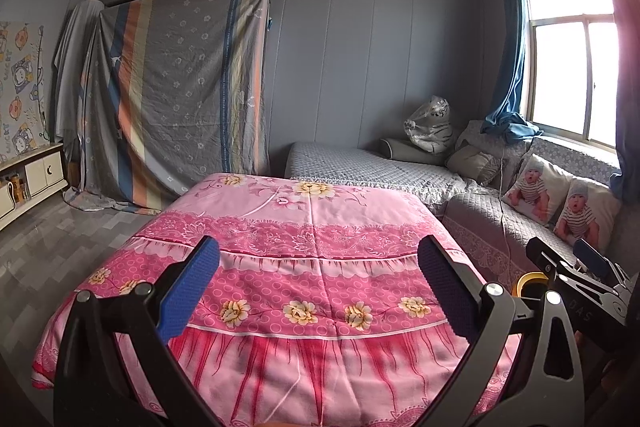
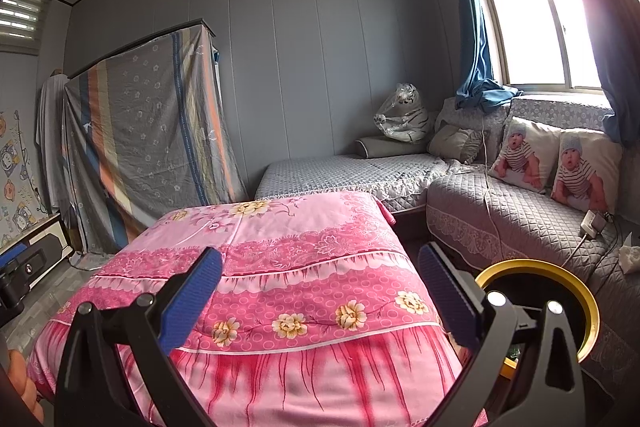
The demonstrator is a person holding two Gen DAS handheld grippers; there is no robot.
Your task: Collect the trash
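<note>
While both grippers hang over the table, nothing is gripped.
Left gripper [image 1: 318,289]: jaws spread wide, blue pads [image 1: 188,289] apart, nothing between them; pink cloth shows through the gap.
Right gripper [image 2: 320,293]: jaws spread wide too, blue pads [image 2: 191,295] empty; it also shows at the right edge of the left view [image 1: 576,263], beside the left gripper.
Table: covered by a pink floral cloth [image 1: 304,227], [image 2: 280,239], directly below both grippers; no item seen lying on the cloth.
Trash bin [image 2: 576,291]: round, dark inside, yellow rim, just right of the table, close under the right gripper's right finger; only a sliver of rim shows in the left view [image 1: 530,279]. Contents cannot be told.
Trash: crumpled white tissue [image 2: 632,255] on the sofa seat at the far right edge, beyond the bin, well apart from both grippers.
Sofa [image 2: 500,211]: grey quilted cover, right of the table, under the window [image 2: 532,23].
Cushions: two with baby prints [image 2: 556,163] leaning on the sofa back.
Power strip [image 2: 590,225]: white, on the sofa seat, cord trailing, near the tissue.
Daybed [image 2: 348,173]: grey, behind the table; plastic-wrapped tiger toy [image 2: 404,115] at its corner.
Wardrobe [image 1: 176,91]: draped in a striped sheet, back left.
</note>
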